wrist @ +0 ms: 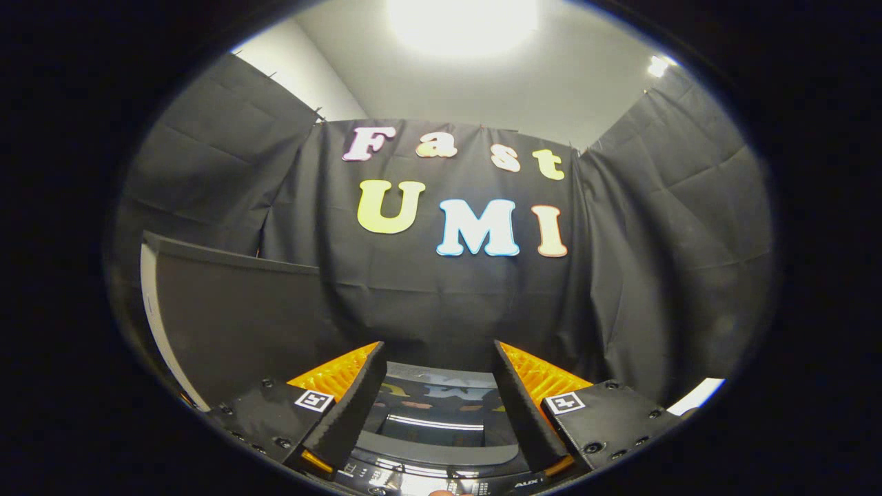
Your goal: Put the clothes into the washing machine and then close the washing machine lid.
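My gripper (pixel 438 348) is open, with a wide gap and nothing between its fingers (pixel 344 413). It is held level and points at the black cloth wall. Under and between the fingers lies the top of the washing machine. Its glossy dark lid (pixel 434 417) looks flat and reflects the wall and a ceiling light. The machine's control panel (pixel 413 475), a strip of small buttons and markings, runs along the near edge just below the fingers. I cannot see inside the drum from here.
A dark upright panel with a white edge (pixel 227 317) stands to the left of the fingers. Black cloth walls (pixel 654 275) close the booth ahead and on both sides. A white strip (pixel 696 396) shows low beyond the right finger.
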